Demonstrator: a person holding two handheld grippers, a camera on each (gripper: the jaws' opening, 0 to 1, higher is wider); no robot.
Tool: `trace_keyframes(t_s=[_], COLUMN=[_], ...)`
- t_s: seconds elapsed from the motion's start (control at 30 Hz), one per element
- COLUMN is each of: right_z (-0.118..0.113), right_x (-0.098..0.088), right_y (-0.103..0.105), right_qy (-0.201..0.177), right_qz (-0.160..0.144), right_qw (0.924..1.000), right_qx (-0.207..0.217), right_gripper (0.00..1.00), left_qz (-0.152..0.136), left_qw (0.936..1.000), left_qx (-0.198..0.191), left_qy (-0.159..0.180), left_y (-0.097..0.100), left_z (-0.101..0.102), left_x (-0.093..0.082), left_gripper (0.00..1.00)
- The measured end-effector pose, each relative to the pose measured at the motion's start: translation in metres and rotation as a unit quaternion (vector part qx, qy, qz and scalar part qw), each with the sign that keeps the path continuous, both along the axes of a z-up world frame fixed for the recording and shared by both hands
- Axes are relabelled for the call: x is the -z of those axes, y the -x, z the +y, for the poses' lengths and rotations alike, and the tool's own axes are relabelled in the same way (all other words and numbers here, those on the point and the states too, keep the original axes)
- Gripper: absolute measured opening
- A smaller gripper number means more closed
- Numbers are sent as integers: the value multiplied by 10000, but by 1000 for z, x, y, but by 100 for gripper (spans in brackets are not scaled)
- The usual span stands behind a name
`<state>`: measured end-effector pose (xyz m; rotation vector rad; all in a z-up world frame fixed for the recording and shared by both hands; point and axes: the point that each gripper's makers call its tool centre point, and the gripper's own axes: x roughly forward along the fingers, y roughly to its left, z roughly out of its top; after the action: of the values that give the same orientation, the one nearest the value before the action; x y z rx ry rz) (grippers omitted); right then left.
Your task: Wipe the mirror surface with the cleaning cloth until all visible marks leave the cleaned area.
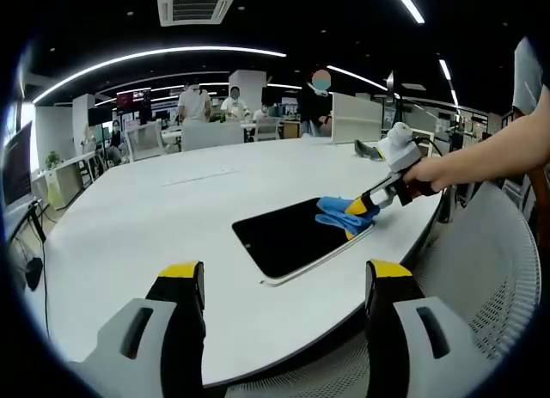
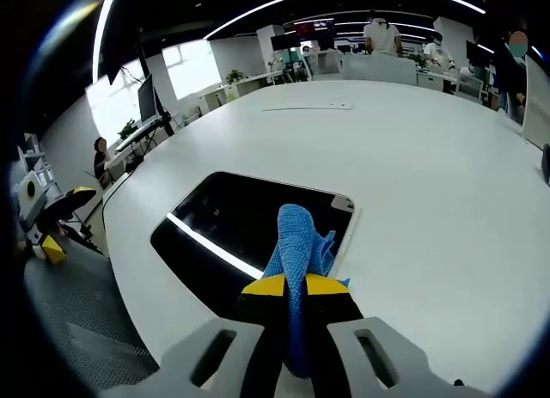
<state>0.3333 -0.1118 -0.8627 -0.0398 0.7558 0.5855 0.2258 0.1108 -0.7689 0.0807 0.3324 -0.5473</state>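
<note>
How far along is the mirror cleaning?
Underway. The right gripper has the cloth clamped and pressed on the mirror at one end. The left gripper hangs open above the table, idle. No marks are discernible, so what is left is unclear.

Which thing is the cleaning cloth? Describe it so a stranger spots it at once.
Find the big white oval table, then the dark mirror lying flat on it. The cloth is the crumpled bright blue fabric at the mirror's edge, pinched in the right gripper.
</note>
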Motion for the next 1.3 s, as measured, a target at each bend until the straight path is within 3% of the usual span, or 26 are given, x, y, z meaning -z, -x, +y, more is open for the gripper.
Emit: trace_keyframes(t_s=[0.2,0.5,0.97,1.03,1.3], right_z=[2,8,10,10,15], right_x=[0,0,1,1,1], right_y=[10,24,24,23,22], right_qy=[-246,-200,-177,-344,-365], right_qz=[96,132,106,223,211], right_qw=[9997,9993,9986,9982,9975], right_qx=[-11,-270,-490,-427,-570], right_gripper=[0,0,0,0,0], left_qz=[-3,-14,22,46,51], left_qw=[10000,10000,10000,10000,10000], left_qx=[8,-2,-10,0,-7], left_qy=[1,5,-40,-51,-59], left_y=[0,-1,-1,-1,-1], left_z=[-1,-1,0,0,0], left_x=[0,0,2,3,4], left_gripper=[74,74,73,73,73])
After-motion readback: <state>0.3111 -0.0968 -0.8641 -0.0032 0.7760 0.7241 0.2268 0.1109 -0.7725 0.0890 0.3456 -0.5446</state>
